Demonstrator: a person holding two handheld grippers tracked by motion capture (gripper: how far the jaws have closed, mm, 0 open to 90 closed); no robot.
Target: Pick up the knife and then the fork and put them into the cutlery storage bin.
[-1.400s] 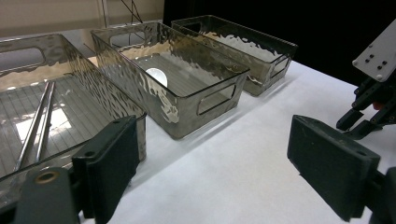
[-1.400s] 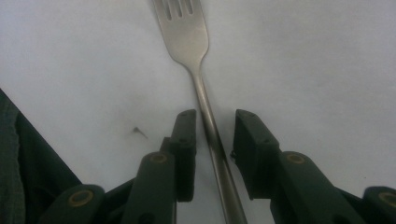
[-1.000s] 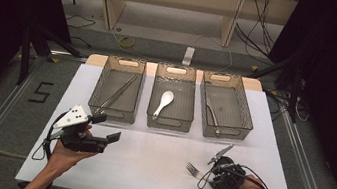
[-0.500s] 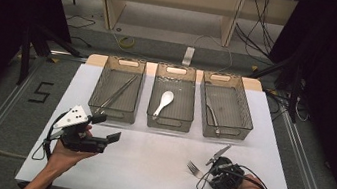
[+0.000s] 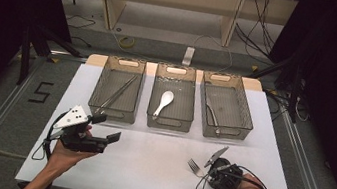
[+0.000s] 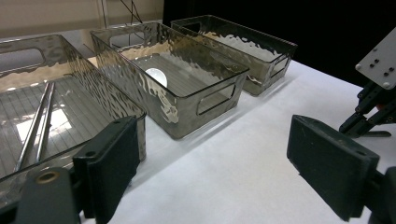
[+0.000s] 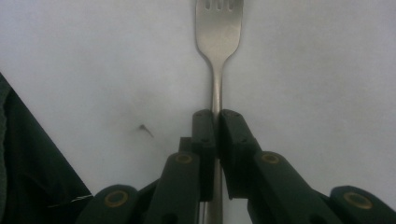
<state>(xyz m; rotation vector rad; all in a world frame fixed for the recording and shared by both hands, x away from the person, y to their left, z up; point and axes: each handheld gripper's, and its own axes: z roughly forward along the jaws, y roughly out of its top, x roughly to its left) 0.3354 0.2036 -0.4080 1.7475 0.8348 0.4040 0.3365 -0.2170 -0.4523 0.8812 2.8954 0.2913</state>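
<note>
- Three bins stand in a row at the far side of the table in the high view, each for one kind of cutlery: rods in the left one, a spoon in the middle, a metal piece in the right. The fork lies on the table near the front edge, with the right gripper at its handle. The left gripper hangs idle over the table, out of the way.
- Left gripper view: its jaws stand wide apart with nothing between them, facing the bins and rods; it is free to help if needed.
- Right gripper view: the jaws have just been closing and now clench the fork by its thin handle, tines pointing away. Gripping the neck probably keeps it level for lifting to a bin.
</note>
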